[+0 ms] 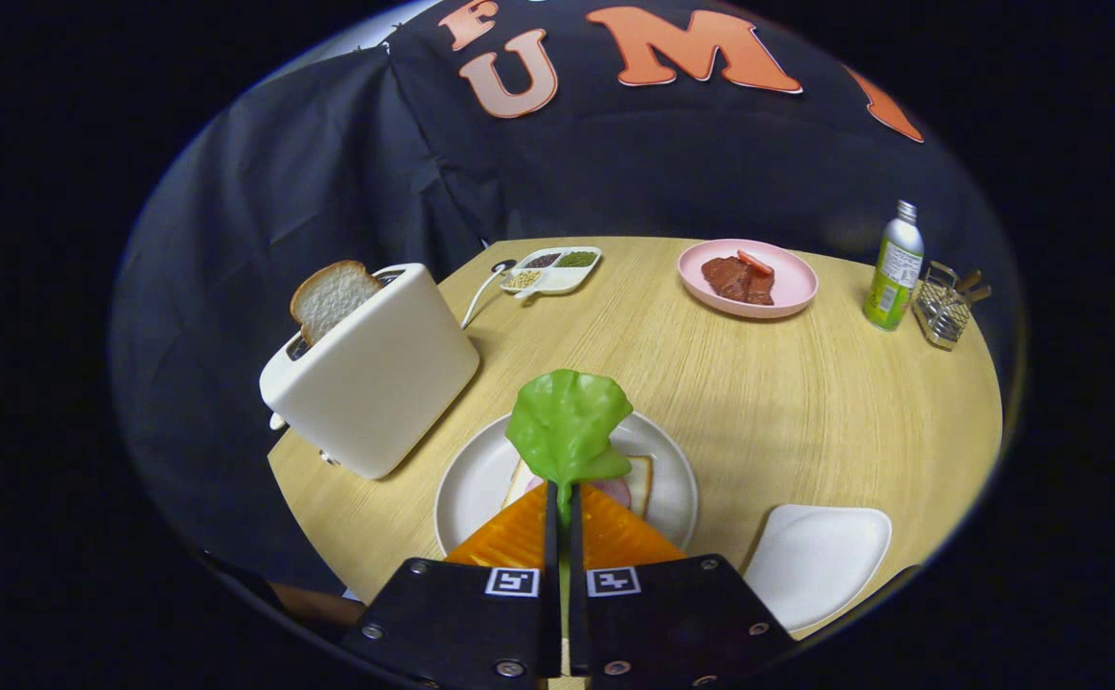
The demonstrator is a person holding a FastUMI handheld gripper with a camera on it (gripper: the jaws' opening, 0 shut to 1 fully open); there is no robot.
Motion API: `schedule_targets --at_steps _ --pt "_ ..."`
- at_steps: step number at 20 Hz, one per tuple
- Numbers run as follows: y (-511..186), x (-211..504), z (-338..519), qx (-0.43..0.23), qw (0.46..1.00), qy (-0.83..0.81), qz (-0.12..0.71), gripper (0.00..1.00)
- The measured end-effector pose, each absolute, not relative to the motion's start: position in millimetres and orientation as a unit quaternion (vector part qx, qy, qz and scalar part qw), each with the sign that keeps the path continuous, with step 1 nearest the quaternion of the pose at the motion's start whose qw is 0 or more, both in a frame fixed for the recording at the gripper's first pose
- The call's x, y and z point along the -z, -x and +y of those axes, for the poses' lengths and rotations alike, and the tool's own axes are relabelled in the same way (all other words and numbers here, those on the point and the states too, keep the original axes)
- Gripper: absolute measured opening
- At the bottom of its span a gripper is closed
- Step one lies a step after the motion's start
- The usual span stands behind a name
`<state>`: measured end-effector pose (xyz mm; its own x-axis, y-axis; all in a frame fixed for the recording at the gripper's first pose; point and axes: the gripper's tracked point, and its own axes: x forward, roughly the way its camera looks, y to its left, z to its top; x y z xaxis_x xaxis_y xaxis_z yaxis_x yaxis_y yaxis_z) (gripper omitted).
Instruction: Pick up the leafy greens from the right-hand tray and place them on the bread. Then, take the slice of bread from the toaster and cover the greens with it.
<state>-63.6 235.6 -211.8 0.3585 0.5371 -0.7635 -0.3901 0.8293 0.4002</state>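
My gripper (562, 494) is shut on the stem of a bright green lettuce leaf (567, 426), which sticks up ahead of the orange fingers (509, 537). Right below the leaf lies a round white plate (469, 479) with a slice of bread (640, 484) and a pink slice of meat on it, partly hidden by the leaf and fingers. A cream toaster (375, 369) stands to the left of the plate, with a slice of bread (332, 297) poking out of its slot. The square white tray (816, 561) to the right of the fingers holds nothing.
On the round wooden table (806, 402), a pink plate (792, 283) with brown meat sits at the far side. A small divided dish (552, 270) lies behind the toaster. A green-labelled bottle (893, 268) and a wire holder (945, 307) stand far right.
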Motion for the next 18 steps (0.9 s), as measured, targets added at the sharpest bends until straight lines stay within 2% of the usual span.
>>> schedule_targets --at_steps 9,13,18 --pt "55.2 243.7 247.1 -0.267 0.808 -0.069 0.52 0.06" --pt "50.2 249.7 242.8 -0.259 0.811 -0.06 0.521 0.18" --pt "42.2 253.7 237.0 -0.248 0.822 -0.042 0.511 0.47"
